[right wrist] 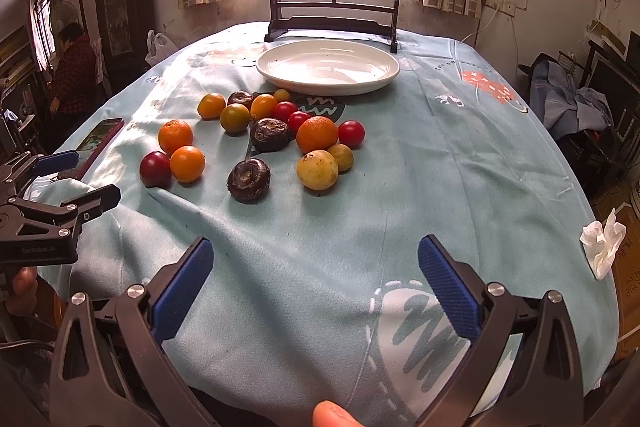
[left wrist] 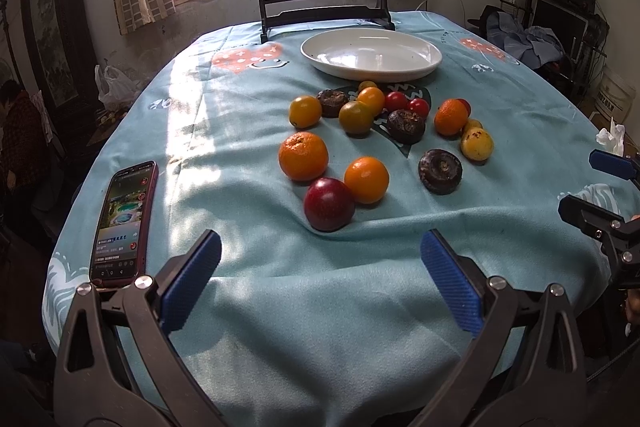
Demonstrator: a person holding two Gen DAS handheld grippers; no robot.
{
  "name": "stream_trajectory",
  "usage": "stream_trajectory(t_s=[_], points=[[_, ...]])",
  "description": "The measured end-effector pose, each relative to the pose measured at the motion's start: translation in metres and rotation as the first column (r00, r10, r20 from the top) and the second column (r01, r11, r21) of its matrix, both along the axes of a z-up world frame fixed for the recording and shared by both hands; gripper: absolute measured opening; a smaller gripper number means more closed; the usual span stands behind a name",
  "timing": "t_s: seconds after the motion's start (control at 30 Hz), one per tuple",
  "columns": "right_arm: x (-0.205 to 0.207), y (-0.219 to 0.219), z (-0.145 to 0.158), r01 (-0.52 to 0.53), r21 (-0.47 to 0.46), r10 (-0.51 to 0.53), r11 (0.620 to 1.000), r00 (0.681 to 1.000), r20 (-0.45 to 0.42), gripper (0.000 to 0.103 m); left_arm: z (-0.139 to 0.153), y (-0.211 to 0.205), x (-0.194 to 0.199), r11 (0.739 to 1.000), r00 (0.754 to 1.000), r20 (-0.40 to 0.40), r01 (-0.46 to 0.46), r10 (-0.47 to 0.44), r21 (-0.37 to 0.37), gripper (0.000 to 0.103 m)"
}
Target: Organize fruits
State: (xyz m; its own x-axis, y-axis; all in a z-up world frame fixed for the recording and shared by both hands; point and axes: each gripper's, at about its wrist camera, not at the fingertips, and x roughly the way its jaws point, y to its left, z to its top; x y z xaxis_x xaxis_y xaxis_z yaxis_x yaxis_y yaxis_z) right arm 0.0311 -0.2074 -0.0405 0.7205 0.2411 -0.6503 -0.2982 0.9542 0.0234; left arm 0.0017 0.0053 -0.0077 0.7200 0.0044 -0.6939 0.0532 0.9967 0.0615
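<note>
Behind both gaping, empty tools (left wrist: 320, 283) (right wrist: 316, 283), fruits (left wrist: 372, 131) partly hiding one another.

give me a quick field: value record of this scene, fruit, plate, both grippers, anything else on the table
fruit: loose cluster on the tablecloth, none on the plate
plate: white plate, nothing in it, beyond the fruit
nearest fruit: dark red plum touching an orange one
left gripper: open, holding nothing, short of the fruit
right gripper: open, holding nothing
phone: screen lit, left of the fruit
tissue: crumpled at the right table edge
</note>
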Motion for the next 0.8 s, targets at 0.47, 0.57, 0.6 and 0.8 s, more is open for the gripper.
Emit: stream_trajectory(t_s=[0.47,0.57,0.6,0.8], points=[[-0.0001,0.0005,0.0006,-0.001,-0.001,0.001,1.0,1.0,-0.002,0.102,-0.0052,-0.0007,-0.0007,1.0,1.0,-0.006,0.002,-0.002,0.004,0.101],[-0.0005,0.0007,-0.0002,-0.003,-0.001,0.003,1.0,1.0,-0.001,0.102,-0.0057,-0.0006,-0.0008,1.0,1.0,-0.007,0.003,-0.003,0.003,0.101],[-0.0002,0.0012,0.0002,-0.003,0.0,0.003,1.0,1.0,-0.002,0.102,-0.0058,-0.0007,-0.0008,1.0,1.0,-0.007,0.002,-0.002,0.004,0.101],[0.0008,0.0011,-0.0019,-0.011,0.017,0.011,1.0,1.0,-0.019,0.102,-0.01,-0.0006,0.0016,1.0,1.0,-0.022,0.001,-0.001,-0.002,0.101]])
